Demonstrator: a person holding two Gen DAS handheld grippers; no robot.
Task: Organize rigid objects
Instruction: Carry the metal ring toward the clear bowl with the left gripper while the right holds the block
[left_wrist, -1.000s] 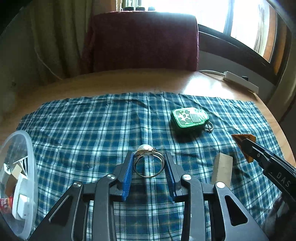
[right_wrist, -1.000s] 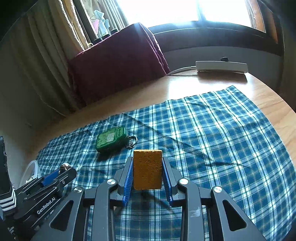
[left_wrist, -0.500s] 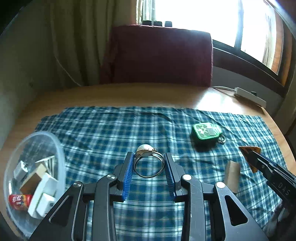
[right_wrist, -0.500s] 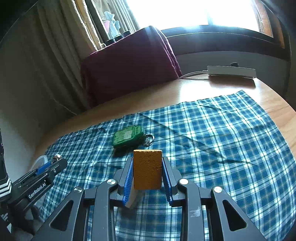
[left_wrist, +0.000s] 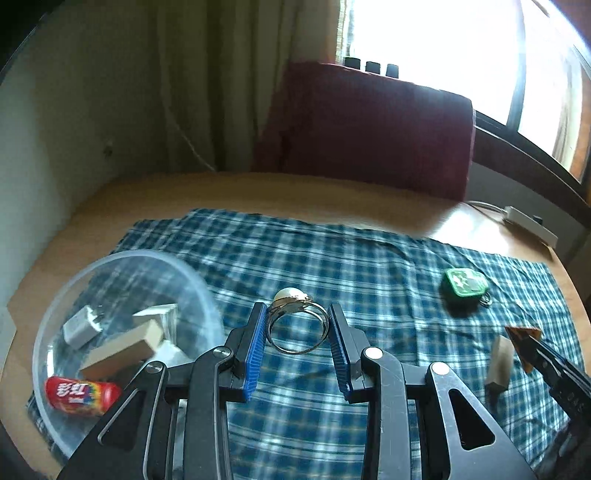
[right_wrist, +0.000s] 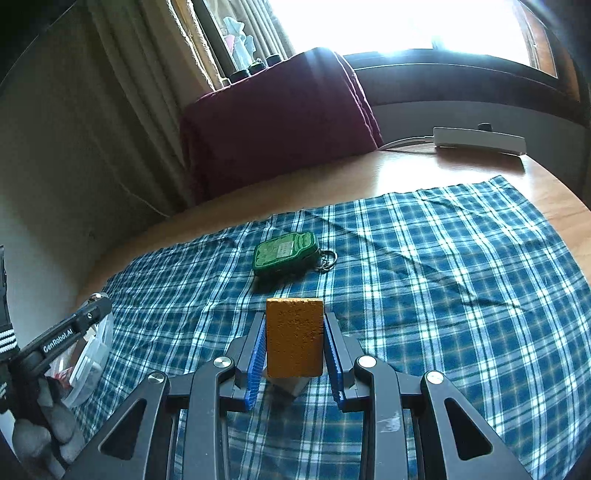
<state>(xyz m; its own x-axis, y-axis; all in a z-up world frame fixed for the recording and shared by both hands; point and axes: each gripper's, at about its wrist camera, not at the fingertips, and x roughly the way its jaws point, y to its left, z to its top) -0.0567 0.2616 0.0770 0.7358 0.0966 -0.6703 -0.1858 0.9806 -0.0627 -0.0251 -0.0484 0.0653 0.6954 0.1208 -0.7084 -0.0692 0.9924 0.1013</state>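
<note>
Left claw (left_wrist: 297, 325) grips a pearl ring (left_wrist: 295, 323) just right of the clear bowl (left_wrist: 177, 269) rim, open cloth (left_wrist: 369, 266) ahead. Right claw (right_wrist: 294, 343) clamps an orange block (right_wrist: 294, 338). Since earlier, the bowl has swung further into view.

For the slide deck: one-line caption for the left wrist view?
Left gripper jaws hold a pearl ring above the plaid cloth, beside the clear bowl of sorted items.

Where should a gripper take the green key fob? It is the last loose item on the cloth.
Judging by its pose, grip the green key fob across its two long flat sides, coming straight down from above: it lies flat on the plaid cloth. Avoid the keyring end, which is thin and loose.
</note>
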